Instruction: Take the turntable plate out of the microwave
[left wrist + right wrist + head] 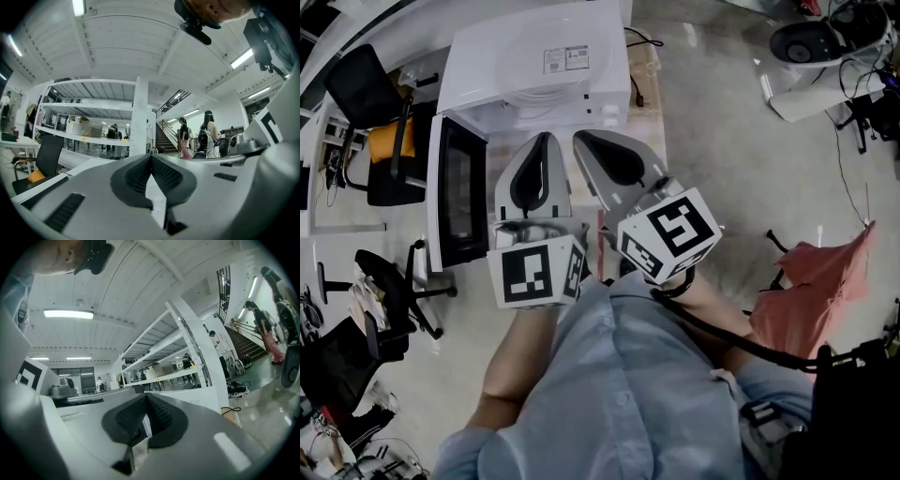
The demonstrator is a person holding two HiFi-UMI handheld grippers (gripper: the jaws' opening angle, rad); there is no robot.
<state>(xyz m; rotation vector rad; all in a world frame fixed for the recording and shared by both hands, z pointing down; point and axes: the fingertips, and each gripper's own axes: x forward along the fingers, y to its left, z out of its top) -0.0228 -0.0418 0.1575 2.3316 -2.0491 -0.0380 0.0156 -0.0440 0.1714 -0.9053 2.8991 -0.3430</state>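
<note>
left gripper: jaws together, empty | right gripper: jaws together, empty | microwave: upper centre of head view, door swung open at left | turntable plate: not visible, probably in the cavity under the microwave's top | relation: both grippers point up-frame at the opening, just short of it, about equally near
</note>
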